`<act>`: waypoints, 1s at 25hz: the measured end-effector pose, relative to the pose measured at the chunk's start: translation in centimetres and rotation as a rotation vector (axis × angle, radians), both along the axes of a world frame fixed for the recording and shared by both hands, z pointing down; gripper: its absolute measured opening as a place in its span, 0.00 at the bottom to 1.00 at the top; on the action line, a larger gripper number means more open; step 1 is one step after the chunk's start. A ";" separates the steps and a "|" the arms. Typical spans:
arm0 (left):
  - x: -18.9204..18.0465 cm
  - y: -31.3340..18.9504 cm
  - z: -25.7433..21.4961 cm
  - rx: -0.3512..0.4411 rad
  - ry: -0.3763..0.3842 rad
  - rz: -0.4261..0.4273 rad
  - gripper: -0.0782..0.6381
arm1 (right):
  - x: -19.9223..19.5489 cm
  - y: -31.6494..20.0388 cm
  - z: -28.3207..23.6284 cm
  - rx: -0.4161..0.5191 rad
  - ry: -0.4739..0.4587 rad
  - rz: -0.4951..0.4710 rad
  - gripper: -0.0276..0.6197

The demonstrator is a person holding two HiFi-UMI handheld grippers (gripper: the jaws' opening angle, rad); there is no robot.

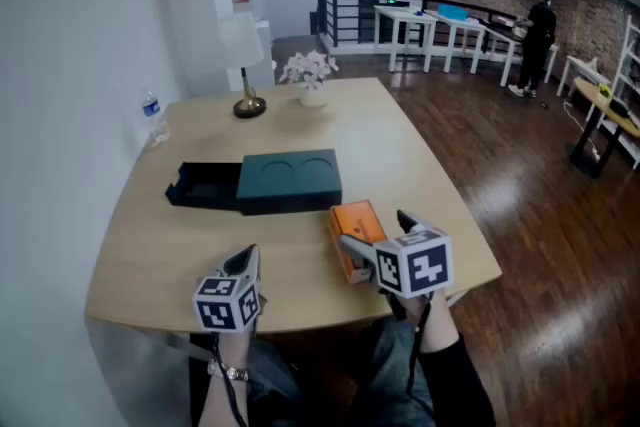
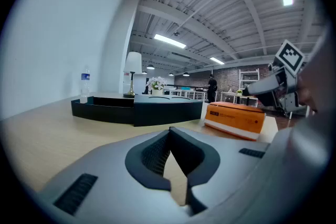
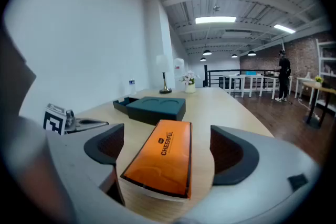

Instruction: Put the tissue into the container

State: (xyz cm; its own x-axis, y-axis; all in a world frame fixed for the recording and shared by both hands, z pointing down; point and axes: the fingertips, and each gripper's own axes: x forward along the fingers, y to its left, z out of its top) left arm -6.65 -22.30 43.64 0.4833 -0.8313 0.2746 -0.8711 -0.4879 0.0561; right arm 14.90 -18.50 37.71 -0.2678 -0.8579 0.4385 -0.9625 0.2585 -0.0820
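**Right jaws wide around the tissue pack, no grip yet**

The right gripper has its jaws spread as wide as they go. The orange tissue pack lies between them, lengthwise along the jaws. In the right gripper view there is bare table on either side of the pack, so the pads do not seem to press on it. The left gripper is clenched on nothing and sits low over the near edge of the table, left of the pack.

The pack lies flat near the table's front edge. The container, a dark green box, is further in and a little to the left. Its black tray stands open at its left end and looks empty.

The pack is probably light and soft under a glossy wrapper, so it should give when squeezed and may slip. The best hold looks to be across its two long sides at about mid-length, which is where the jaws now stand. The squeeze should be just firm enough to dent the wrapper without crushing the tissues. Gripped near one end, the pack would likely droop or twist on the way to the tray.
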 end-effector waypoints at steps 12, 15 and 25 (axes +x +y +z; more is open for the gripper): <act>0.1 0.4 0.1 0.002 0.006 0.012 0.10 | -1.6 -1.7 5.5 -0.228 0.239 -0.014 0.83; 0.1 0.5 0.0 0.005 0.007 0.016 0.10 | -1.6 -1.4 6.3 -0.222 0.202 -0.025 0.80; 0.5 1.0 -0.3 0.003 0.006 0.065 0.10 | -2.7 -0.2 3.4 -0.113 0.207 -0.142 0.68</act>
State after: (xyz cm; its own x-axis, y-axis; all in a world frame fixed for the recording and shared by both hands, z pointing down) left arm -6.20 -21.28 43.38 0.5374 -0.7992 0.2692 -0.8375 -0.5432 0.0595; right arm 12.24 -18.69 41.07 -0.2768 -0.7606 0.5873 -0.9163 0.3929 0.0770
